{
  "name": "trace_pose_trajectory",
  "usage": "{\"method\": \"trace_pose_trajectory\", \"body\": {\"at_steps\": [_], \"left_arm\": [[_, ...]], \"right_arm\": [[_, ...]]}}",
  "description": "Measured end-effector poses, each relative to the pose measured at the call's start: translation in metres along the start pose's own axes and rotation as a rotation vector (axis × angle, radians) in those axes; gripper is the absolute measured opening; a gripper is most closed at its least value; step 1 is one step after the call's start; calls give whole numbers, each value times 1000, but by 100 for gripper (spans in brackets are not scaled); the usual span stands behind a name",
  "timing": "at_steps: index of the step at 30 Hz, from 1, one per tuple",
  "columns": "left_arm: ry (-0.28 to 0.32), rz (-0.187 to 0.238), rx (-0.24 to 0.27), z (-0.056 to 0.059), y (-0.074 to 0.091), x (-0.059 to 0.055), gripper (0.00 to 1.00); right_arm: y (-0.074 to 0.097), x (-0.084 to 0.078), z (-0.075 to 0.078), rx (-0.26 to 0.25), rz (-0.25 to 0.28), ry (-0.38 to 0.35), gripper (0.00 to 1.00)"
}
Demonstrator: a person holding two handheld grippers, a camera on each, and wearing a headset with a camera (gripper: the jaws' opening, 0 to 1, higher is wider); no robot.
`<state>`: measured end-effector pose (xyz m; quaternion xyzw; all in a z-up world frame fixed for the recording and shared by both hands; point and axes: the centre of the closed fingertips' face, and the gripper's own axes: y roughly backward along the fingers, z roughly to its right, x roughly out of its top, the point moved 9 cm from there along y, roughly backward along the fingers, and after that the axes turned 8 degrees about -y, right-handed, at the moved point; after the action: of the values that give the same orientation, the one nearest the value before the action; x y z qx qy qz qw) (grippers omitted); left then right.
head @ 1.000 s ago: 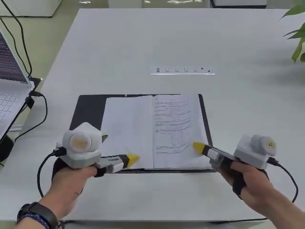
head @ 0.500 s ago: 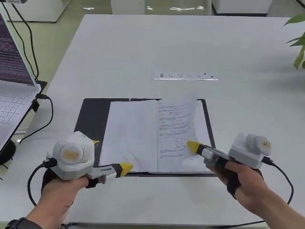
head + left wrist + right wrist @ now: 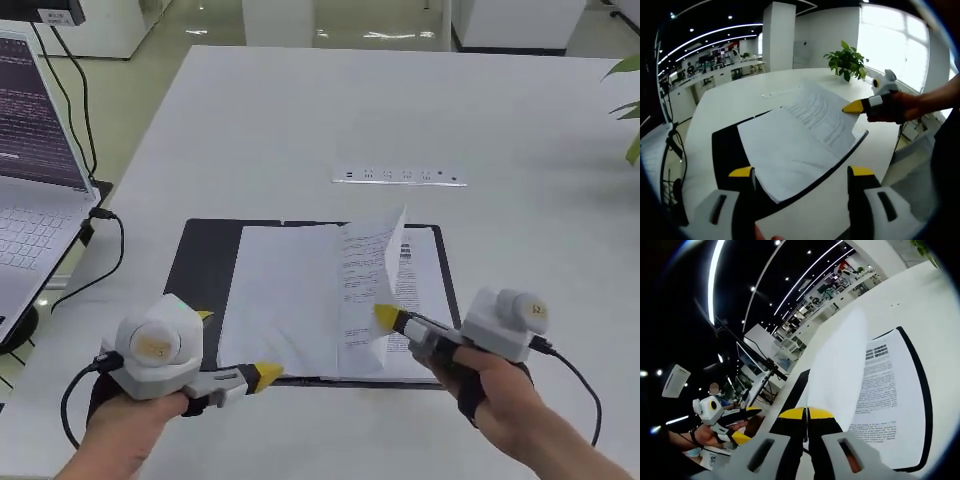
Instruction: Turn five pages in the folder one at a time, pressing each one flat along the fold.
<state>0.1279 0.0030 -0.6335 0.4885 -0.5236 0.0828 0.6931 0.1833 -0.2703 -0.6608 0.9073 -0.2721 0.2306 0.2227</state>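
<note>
Black flat folder (image 3: 195, 265) is laid open on the white tabletop (image 3: 300, 110), near the front edge. A printed white page (image 3: 370, 265) from the right-hand side is pinched at its lower outer corner by the right gripper (image 3: 386, 318). In the right gripper view its yellow-tipped jaws are seen closed together on the sheet. The page is lifted and curled toward the spine, roughly upright, and the next printed sheet (image 3: 425, 290) is exposed beneath it. The left gripper (image 3: 801, 172) is held at the folder's near edge, by the blank left-hand sheet (image 3: 280, 290), jaws wide apart, nothing gripped.

Status, as judged: one turn is about half done. The page is not yet laid over and the fold not yet pressed. How many pages are already turned cannot be read, so the turns left can't be stated.
</note>
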Motion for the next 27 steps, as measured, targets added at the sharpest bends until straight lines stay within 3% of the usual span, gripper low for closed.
{"method": "trace_pose_trajectory", "body": {"at_steps": [6, 14, 27], "left_arm": [[0, 4, -3, -2, 4, -2, 75], [22, 6, 6, -8, 9, -10, 74], [44, 11, 20, -21, 17, -14, 73]], "right_arm": [[-10, -2, -9, 13, -12, 8, 0], [-37, -10, -25, 46, -25, -8, 0], [-69, -26, -45, 91, -85, -3, 0]]}}
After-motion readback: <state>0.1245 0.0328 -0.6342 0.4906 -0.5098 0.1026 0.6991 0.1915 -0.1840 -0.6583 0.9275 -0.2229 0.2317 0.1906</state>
